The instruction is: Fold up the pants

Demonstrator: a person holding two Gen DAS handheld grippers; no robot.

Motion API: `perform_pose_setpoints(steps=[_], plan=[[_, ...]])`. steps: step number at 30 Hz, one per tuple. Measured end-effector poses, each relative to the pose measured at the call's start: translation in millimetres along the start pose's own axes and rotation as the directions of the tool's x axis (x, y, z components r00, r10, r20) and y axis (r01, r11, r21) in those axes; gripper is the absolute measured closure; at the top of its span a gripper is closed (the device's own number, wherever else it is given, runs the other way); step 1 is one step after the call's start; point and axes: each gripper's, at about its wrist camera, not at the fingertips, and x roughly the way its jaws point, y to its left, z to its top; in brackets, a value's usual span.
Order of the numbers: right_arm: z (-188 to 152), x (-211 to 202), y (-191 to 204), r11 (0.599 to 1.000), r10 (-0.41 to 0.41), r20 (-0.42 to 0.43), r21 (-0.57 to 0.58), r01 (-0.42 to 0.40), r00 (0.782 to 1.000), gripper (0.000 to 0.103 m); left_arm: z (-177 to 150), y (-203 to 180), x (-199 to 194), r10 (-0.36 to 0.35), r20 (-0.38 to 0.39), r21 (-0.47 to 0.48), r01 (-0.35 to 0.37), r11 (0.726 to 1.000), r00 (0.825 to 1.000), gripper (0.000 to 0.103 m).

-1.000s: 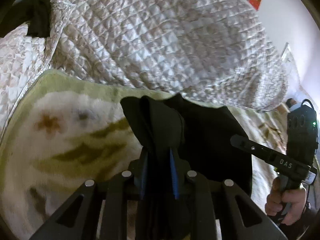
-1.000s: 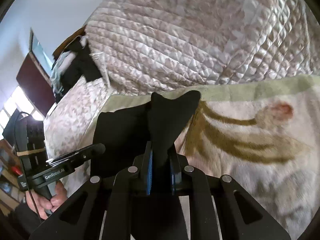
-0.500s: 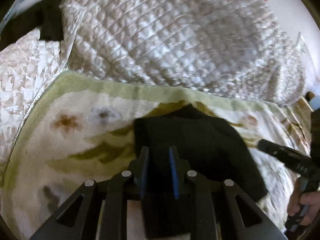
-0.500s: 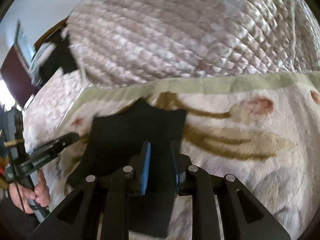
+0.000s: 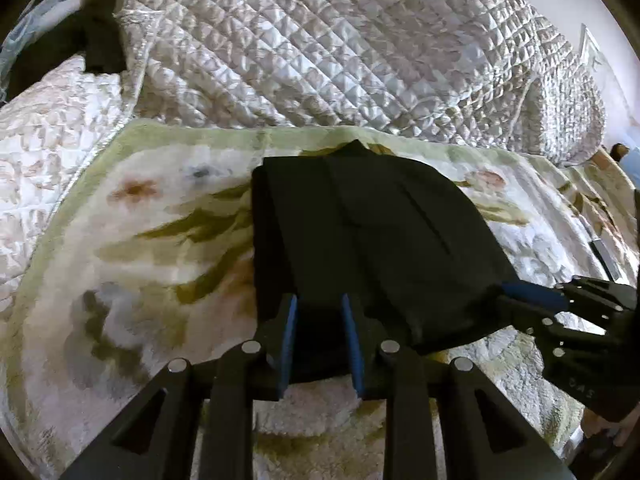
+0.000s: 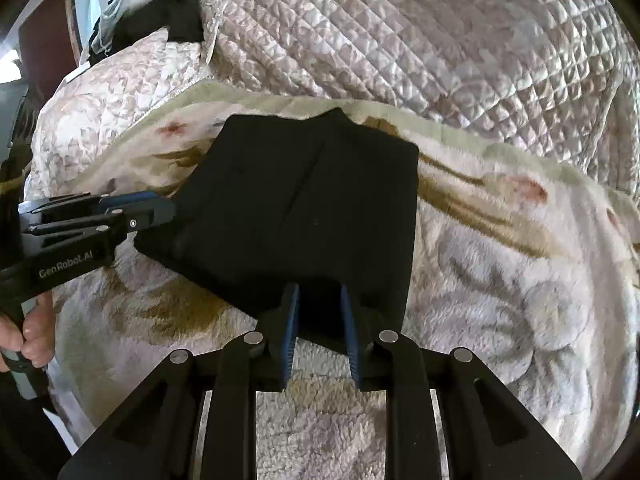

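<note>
left gripper (image 5: 319, 312) jaws opening, blue pads apart, near-left edge of the black pants (image 5: 368, 232) lying between them, not pinched. right gripper (image 6: 319, 304) jaws parted a little, near-right edge of the pants between its pads, no squeeze seen. pants rest folded flat on the floral fleece blanket (image 5: 132, 240). quilted bedspread (image 5: 340, 40) heaped behind. a hand (image 6: 28, 332) grips the left tool's handle.
</note>
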Motion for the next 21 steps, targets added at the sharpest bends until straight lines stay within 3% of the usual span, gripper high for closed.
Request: perform_pose_setpoints(steps=[2,6,11,13,21], plan=[[-2,-12,0,0.999,0.024,0.032,0.025,-0.025,0.999,0.081,-4,-2,-8,0.012,0.015,-0.008,-0.011,1.000,1.000,0.076],[-13,-27,1,0.995,0.052,0.053,0.085,-0.056,0.997,0.061,-16,-6,-20,-0.006,0.005,-0.033,0.007,0.999,1.000,0.069],[-31,-35,9,0.995,0.036,0.043,0.093,-0.040,0.998,0.060,-30,-16,-24,-0.001,-0.013,-0.016,0.001,1.000,1.000,0.066],[-33,-36,10,0.995,0.031,0.041,0.090,-0.035,0.999,0.060,-33,-16,-25,0.003,-0.017,-0.020,-0.003,1.000,1.000,0.059],[-34,-31,10,0.997,0.005,0.041,0.071,-0.008,0.999,0.059,-40,-12,-19,0.027,-0.034,-0.034,-0.028,0.999,0.999,0.057]])
